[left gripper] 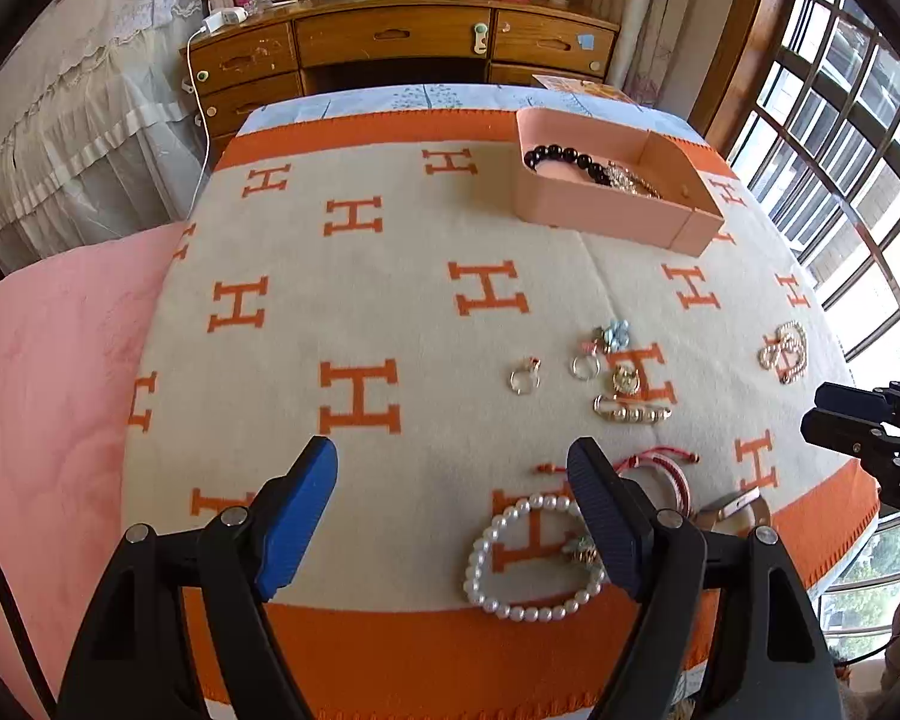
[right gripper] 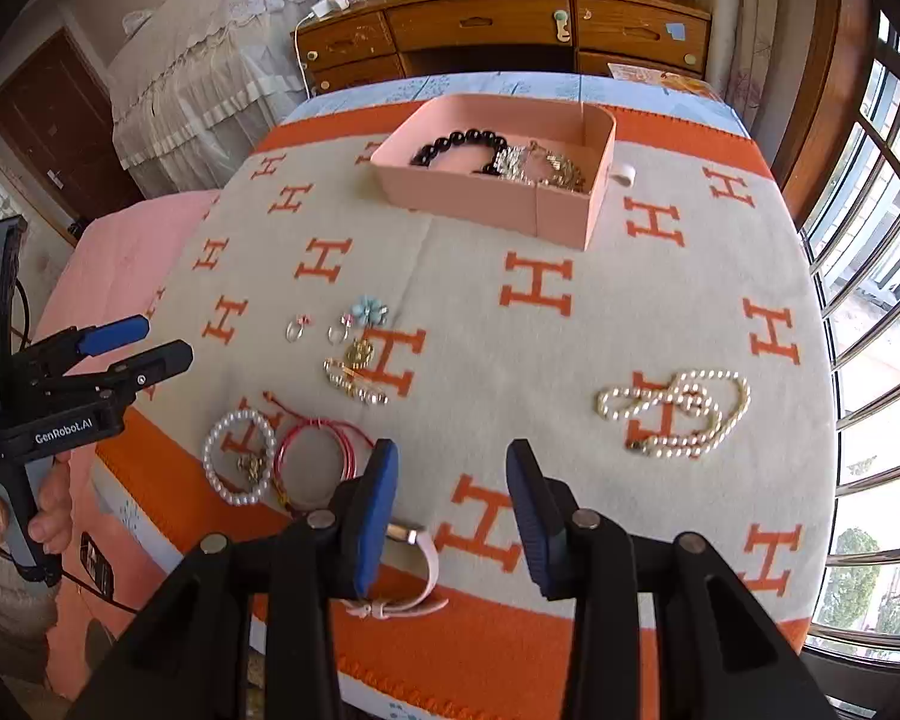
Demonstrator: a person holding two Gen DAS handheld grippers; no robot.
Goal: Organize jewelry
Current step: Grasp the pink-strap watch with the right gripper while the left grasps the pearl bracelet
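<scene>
A pink box [left gripper: 600, 213] [right gripper: 468, 195] at the far side of the blanket holds a black bead bracelet [left gripper: 564, 159] [right gripper: 456, 141] and gold chains [right gripper: 540, 167]. Loose on the blanket lie a pearl bracelet [left gripper: 531, 561] [right gripper: 238, 456], red string bracelets [left gripper: 660, 468] [right gripper: 321, 450], rings [left gripper: 523, 375] [right gripper: 297, 327], a blue flower piece [right gripper: 369, 309], a pearl clip [left gripper: 630, 411] [right gripper: 354, 384], a pearl necklace [left gripper: 783, 351] [right gripper: 678, 414] and a pink-strap watch [right gripper: 417, 576]. My left gripper [left gripper: 453, 480] [right gripper: 135, 342] is open and empty above the near edge. My right gripper [right gripper: 453, 480] [left gripper: 822, 411] is open and empty above the watch.
The orange and beige H-pattern blanket [left gripper: 360, 276] [right gripper: 540, 312] covers the table. A pink quilt [left gripper: 48, 390] lies to the left. A wooden dresser [left gripper: 390, 42] stands behind, windows [right gripper: 870, 300] on the right.
</scene>
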